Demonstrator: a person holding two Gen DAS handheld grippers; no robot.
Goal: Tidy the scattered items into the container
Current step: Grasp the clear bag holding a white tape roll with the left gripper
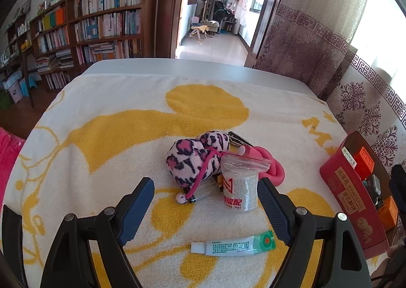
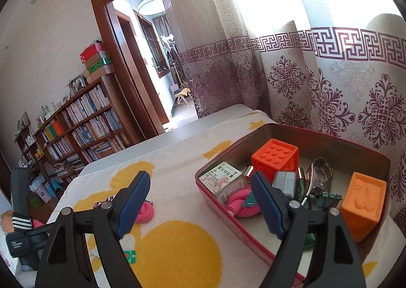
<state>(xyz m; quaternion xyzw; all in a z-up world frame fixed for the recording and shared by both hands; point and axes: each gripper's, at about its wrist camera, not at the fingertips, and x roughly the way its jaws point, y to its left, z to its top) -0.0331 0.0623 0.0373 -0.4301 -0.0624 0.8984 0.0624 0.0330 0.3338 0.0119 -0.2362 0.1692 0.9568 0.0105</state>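
Observation:
In the left wrist view my left gripper (image 1: 205, 212) is open over a small heap on the yellow-and-white towel (image 1: 106, 135). The heap holds a pink leopard plush (image 1: 195, 158), a zip bag with a white roll (image 1: 241, 184), a pink foam twist (image 1: 271, 166) and metal keys (image 1: 237, 139). A green-and-white ointment tube (image 1: 233, 244) lies nearer, between the fingers. The red tin (image 1: 355, 201) stands at the right. My right gripper (image 2: 200, 204) is open at the tin's near wall (image 2: 220, 209), holding nothing. Inside lie a red cube (image 2: 275, 158), an orange cube (image 2: 362, 204), a medicine box (image 2: 223, 181) and a metal clip (image 2: 319, 173).
The towel covers a grey table (image 1: 177, 66) whose far edge faces a doorway. A bookshelf (image 1: 101, 21) stands at the left and patterned curtains (image 2: 330, 85) hang close behind the tin. My left gripper's body (image 2: 22, 239) shows at the left edge of the right wrist view.

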